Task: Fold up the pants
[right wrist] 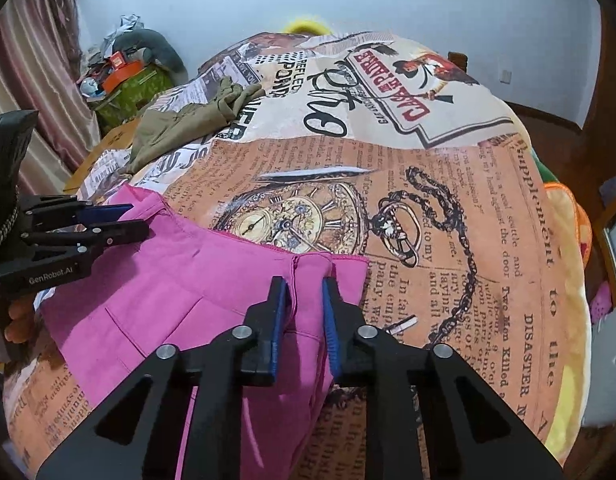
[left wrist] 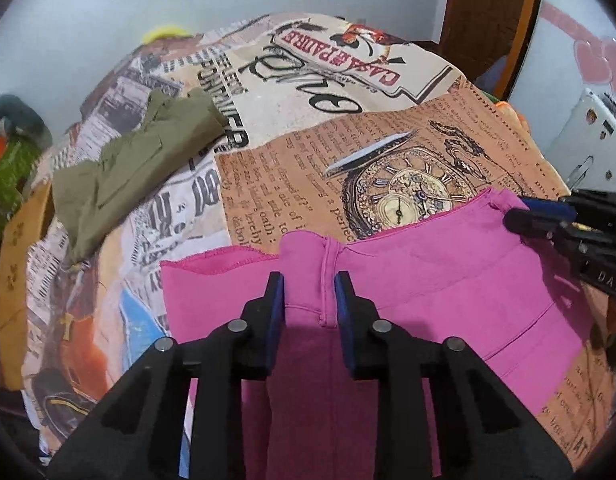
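Observation:
Pink pants [left wrist: 448, 280] lie spread on a bed with a printed newspaper-pattern cover [left wrist: 292, 184]. My left gripper [left wrist: 310, 280] is shut on a raised fold at a seam along the pants' far edge. My right gripper [right wrist: 306, 284] is shut on another bunched fold at the opposite corner of the pink pants [right wrist: 168, 280]. Each gripper shows in the other's view: the right gripper [left wrist: 512, 212] at the cloth's far right corner, the left gripper [right wrist: 138, 218] at its far left corner. The cloth between them lies nearly flat.
An olive-green garment [left wrist: 140, 160] lies crumpled on the far left of the bed, also in the right wrist view [right wrist: 180, 124]. A cluttered green box [right wrist: 124, 76] stands by a curtain at the left. A wooden door [left wrist: 488, 12] is at the back right.

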Motion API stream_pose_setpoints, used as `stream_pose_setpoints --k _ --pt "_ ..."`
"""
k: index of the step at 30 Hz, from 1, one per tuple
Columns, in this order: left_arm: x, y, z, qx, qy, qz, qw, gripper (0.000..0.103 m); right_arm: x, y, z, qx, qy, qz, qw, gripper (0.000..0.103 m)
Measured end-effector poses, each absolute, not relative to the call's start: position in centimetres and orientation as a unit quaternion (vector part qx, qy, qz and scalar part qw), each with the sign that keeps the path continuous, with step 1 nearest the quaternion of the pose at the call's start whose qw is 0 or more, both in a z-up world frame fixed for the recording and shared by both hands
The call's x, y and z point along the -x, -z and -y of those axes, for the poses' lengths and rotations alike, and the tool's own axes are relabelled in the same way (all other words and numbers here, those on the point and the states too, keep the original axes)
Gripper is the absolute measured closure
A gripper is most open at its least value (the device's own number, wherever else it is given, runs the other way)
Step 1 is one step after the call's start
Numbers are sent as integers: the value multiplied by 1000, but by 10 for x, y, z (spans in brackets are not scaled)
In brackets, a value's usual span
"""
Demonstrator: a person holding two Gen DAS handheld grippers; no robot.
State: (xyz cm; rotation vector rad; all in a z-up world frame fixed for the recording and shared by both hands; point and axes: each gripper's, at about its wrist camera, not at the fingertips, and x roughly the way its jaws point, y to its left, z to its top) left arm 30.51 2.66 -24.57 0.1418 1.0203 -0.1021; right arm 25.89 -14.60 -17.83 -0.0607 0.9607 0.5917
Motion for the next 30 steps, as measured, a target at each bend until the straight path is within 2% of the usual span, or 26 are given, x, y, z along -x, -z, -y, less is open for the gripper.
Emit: stream_pose_setpoints --k 6,9,14,17,18,20,21,22,26,30 --pt "-300 242 -26 -109 -6 -469 876 80 -257 176 138 49 -276 -440 853 92" --pt "-308 255 -42 -71 5 -507 859 80 -263 189 135 54 -265 -461 845 92" --pt "-300 238 -39 -75 18 -492 867 79 -263 181 136 55 -263 -470 841 88" --pt "-292 226 -37 -66 29 -488 870 79 -260 173 142 39 -262 -477 838 81" --pt "-289 223 -36 -61 36 -488 870 76 -258 171 143 32 -262 -477 838 79" --pt "-280 220 -35 -52 51 -490 869 63 -252 167 146 17 -268 -477 837 66" --pt "-276 221 -35 -48 54 -490 869 52 -248 166 146 19 -270 -476 837 53" --pt "-271 224 -36 -46 56 -491 868 48 -242 166 144 25 -271 -473 838 49" --pt "-260 246 -38 -50 52 -518 852 48 -229 183 137 60 -275 -493 823 49" --pt "-248 239 -44 -43 52 -513 856 47 -224 185 148 27 -266 -503 822 45"
